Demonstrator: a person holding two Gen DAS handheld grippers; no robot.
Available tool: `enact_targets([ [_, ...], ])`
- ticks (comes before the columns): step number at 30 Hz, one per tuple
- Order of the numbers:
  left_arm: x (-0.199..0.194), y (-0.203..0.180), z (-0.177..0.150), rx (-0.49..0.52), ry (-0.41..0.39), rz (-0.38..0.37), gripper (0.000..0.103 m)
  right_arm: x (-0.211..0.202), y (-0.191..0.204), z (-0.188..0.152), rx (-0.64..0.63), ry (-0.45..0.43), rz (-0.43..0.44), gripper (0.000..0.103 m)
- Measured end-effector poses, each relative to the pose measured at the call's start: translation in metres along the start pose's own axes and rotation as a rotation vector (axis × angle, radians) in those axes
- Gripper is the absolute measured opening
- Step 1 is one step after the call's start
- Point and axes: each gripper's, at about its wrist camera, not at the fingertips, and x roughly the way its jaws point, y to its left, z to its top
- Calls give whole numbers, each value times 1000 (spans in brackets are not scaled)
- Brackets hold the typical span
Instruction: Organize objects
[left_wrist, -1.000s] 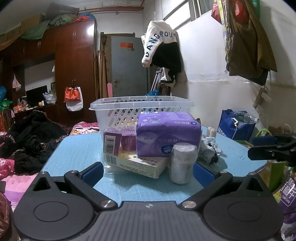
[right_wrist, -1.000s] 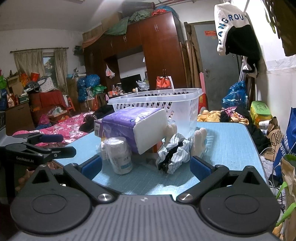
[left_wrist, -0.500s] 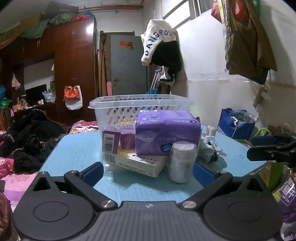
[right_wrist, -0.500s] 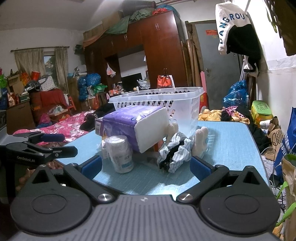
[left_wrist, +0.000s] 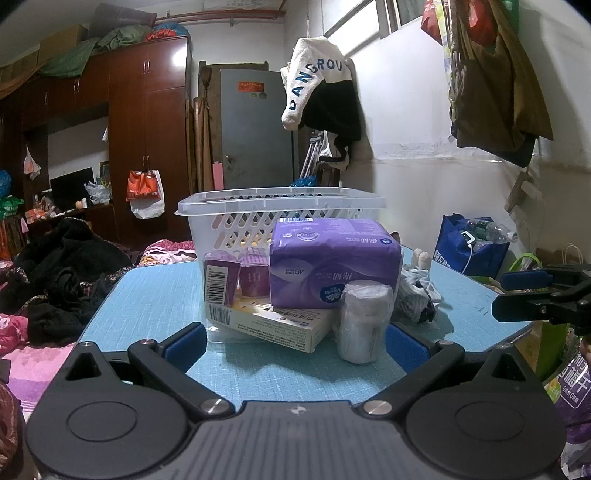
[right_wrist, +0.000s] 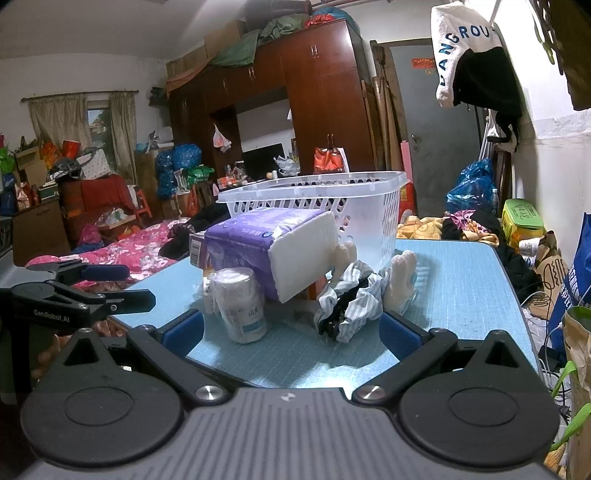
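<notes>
On the blue table (left_wrist: 155, 295) stands a white perforated basket (left_wrist: 280, 206) (right_wrist: 325, 199). In front of it lie a purple tissue pack (left_wrist: 332, 262) (right_wrist: 258, 254), a flat white box (left_wrist: 273, 325), two small purple cups (left_wrist: 236, 273), a white wrapped bottle (left_wrist: 364, 325) (right_wrist: 240, 306) and crumpled striped cloth with socks (right_wrist: 351, 299) (left_wrist: 415, 295). My left gripper (left_wrist: 293, 347) is open and empty, just short of the box and bottle. My right gripper (right_wrist: 291, 332) is open and empty, facing the bottle and the cloth. Each gripper shows at the edge of the other's view.
The table's right edge drops to bags on the floor (left_wrist: 469, 247) (right_wrist: 576, 302). Dark clothes (left_wrist: 62, 280) and pink bedding (right_wrist: 122, 251) lie left of the table. A wardrobe (left_wrist: 147, 140) and a grey door (left_wrist: 255, 129) stand behind.
Both grippers have crept slightly closer to the pile on the table. Nothing was taken hold of; the objects stay where they were.
</notes>
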Motion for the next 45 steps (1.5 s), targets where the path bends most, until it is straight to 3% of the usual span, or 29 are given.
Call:
enact_targets([
  [45,3,-1,-2,4,6,3,103,2,-3,-2,-3,11,-3,103],
])
